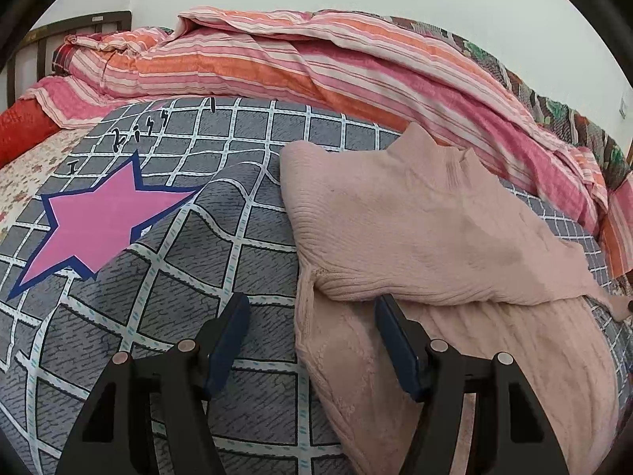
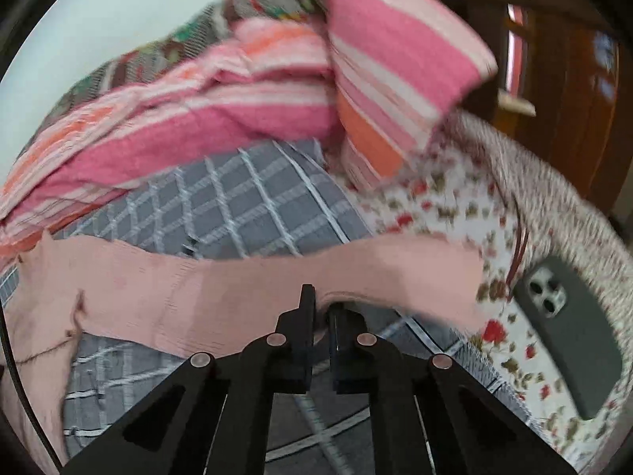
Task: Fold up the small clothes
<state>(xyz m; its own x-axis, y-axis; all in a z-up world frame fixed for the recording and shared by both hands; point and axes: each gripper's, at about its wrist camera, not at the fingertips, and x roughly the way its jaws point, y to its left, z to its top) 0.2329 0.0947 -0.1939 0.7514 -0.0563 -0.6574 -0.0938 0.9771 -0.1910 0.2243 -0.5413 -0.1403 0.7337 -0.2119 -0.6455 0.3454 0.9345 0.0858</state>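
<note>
My left tongs point(image 1: 312, 312) gape above the ribbed pink knit sweater point(image 1: 415, 229); my right tongs point(image 2: 321, 308) pinch what looks like its blurred sleeve over the grey checked bedspread point(image 2: 237, 198).

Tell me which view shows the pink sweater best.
The left wrist view: the pink sweater lies there nearly whole, collar and folded sleeve sharp. The right wrist view gives only a blurred sleeve stretched across the frame, pinched in the right gripper.

The left gripper point(image 1: 312, 316), jaws spread, hovers over the pink sweater's point(image 1: 415, 229) folded edge on the grey checked blanket point(image 1: 245, 237).
</note>
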